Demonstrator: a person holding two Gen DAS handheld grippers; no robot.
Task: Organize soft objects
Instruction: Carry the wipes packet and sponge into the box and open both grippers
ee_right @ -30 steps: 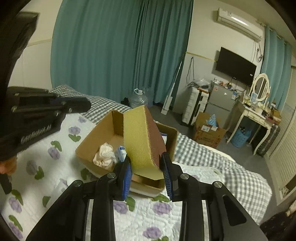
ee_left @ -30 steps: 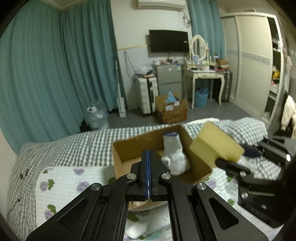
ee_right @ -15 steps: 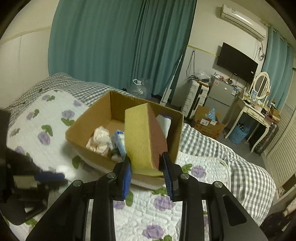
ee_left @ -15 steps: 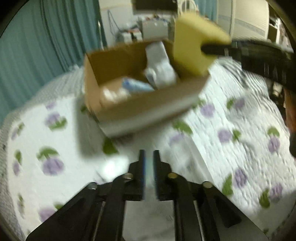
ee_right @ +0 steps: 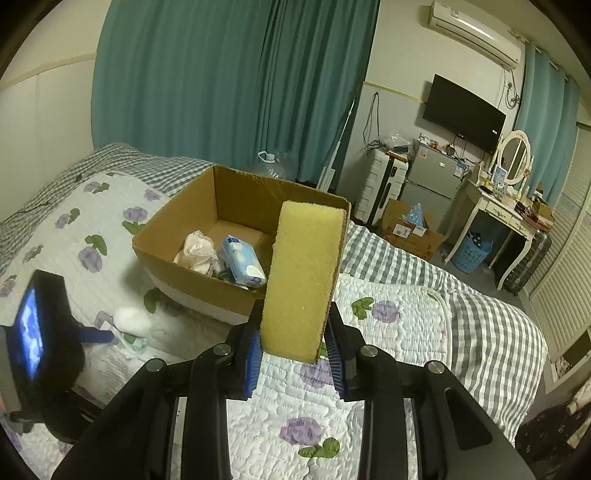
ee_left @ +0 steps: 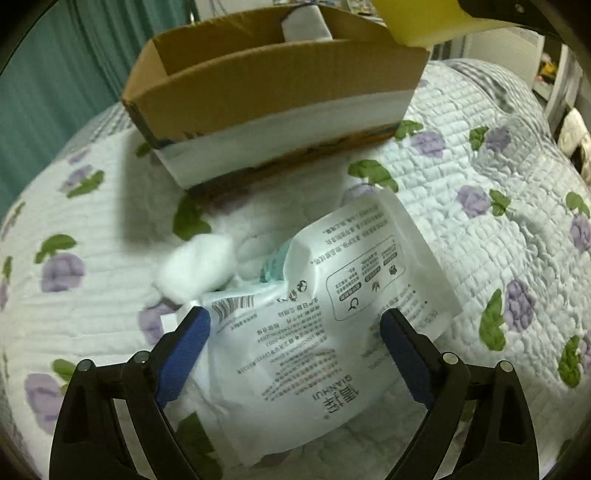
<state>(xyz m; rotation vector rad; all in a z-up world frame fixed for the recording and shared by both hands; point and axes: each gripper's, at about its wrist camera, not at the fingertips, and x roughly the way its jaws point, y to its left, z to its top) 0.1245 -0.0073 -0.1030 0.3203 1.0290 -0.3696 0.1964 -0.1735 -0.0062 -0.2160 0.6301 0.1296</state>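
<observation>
A white printed plastic packet (ee_left: 332, 314) lies on the flowered quilt, and beside it a white cotton wad (ee_left: 199, 266). My left gripper (ee_left: 293, 315) points down over the packet. Its jaws are opening wide, with the packet between the blue pads and no visible squeeze. My right gripper (ee_right: 295, 332) is shut on a yellow sponge (ee_right: 303, 273), held upright just in front of the open cardboard box (ee_right: 240, 199). In the box lie a blue tissue pack (ee_right: 243, 262) and a pale crumpled cloth (ee_right: 197, 251). The sponge (ee_left: 417, 22) shows over the box's (ee_left: 280, 85) right corner.
The box stands on a bed with a white quilt (ee_right: 399, 325) printed with purple flowers over a checked sheet. Teal curtains (ee_right: 221, 81) hang behind. A television, small fridge, dressing table and another carton (ee_right: 410, 229) stand across the room on the right.
My left gripper has dropped to the quilt and tilted downward, and its jaws went from shut to wide over the packet. The right gripper with the sponge sank slightly by the box.
</observation>
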